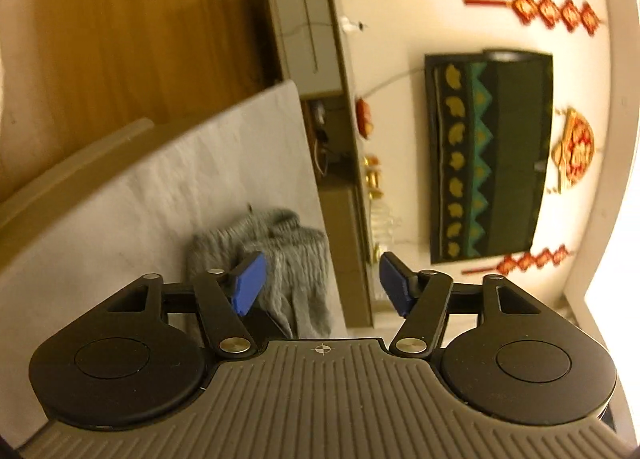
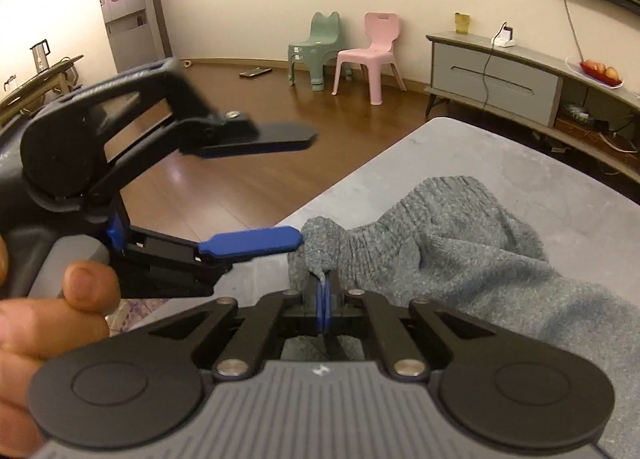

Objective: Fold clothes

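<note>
Both blue pads of the right hand-held gripper [image 2: 323,301] pinch the grey knit garment [image 2: 440,235], hiding its edge; the left hand-held gripper [image 1: 320,283] gapes empty.

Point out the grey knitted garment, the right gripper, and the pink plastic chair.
grey knitted garment [image 2: 472,235], right wrist view, ribbed middle.
right gripper [image 2: 323,291], right wrist view, shut blue fingertips pinching the garment.
pink plastic chair [image 2: 370,55], right wrist view, seat.

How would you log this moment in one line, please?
right tool: shut on grey knit garment | left tool: open, empty
</note>
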Demonstrator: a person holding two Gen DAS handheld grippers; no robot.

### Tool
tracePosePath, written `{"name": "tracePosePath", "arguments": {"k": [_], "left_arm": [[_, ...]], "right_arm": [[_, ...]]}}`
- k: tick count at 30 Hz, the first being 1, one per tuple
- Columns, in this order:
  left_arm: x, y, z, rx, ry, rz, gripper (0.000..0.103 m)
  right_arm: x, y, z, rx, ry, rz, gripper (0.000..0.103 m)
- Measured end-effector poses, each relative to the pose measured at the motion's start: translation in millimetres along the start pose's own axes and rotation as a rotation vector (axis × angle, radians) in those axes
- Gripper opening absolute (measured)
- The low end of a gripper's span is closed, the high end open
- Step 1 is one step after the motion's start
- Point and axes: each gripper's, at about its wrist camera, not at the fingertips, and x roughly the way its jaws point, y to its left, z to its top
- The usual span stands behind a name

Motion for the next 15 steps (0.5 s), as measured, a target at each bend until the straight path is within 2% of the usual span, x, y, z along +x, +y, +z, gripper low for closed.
{"name": "tracePosePath", "arguments": {"k": [2,4,6,7,9,11,12,15], "left_arm": [[9,-7,-6,0.035,0.005,0.031,0.059],[14,-15,-12,0.082,-0.015,0.083,0.059],[21,-19,-18,0.128,-0.026,0.142,0.055],[23,-19,-21,0.145,-0.028,0.163,0.05],[27,-17,-26,0.166,-0.031,0.185,0.022],[25,-19,-28,0.184,-0.047,0.197,0.007],[19,-22,-29,0.197,-0.073,0.195,0.007],[-6,-15,-22,0.184,-0.162,0.216,0.004]], "right_arm": [[-7,1,1,0.009,-0.021,-0.007,0.002],[-5,-1,-2,0.032,-0.023,0.022,0.004],[4,-9,-6,0.082,0.011,0.088,0.019],[10,-15,-8,0.117,0.04,0.129,0.029],[-2,-35,-10,0.231,0.07,0.187,0.03],[-40,-60,-14,0.303,0.045,0.244,0.045],[-65,-74,-21,0.317,0.015,0.254,0.048],[-156,-127,-51,0.324,-0.071,0.121,0.054]]}}
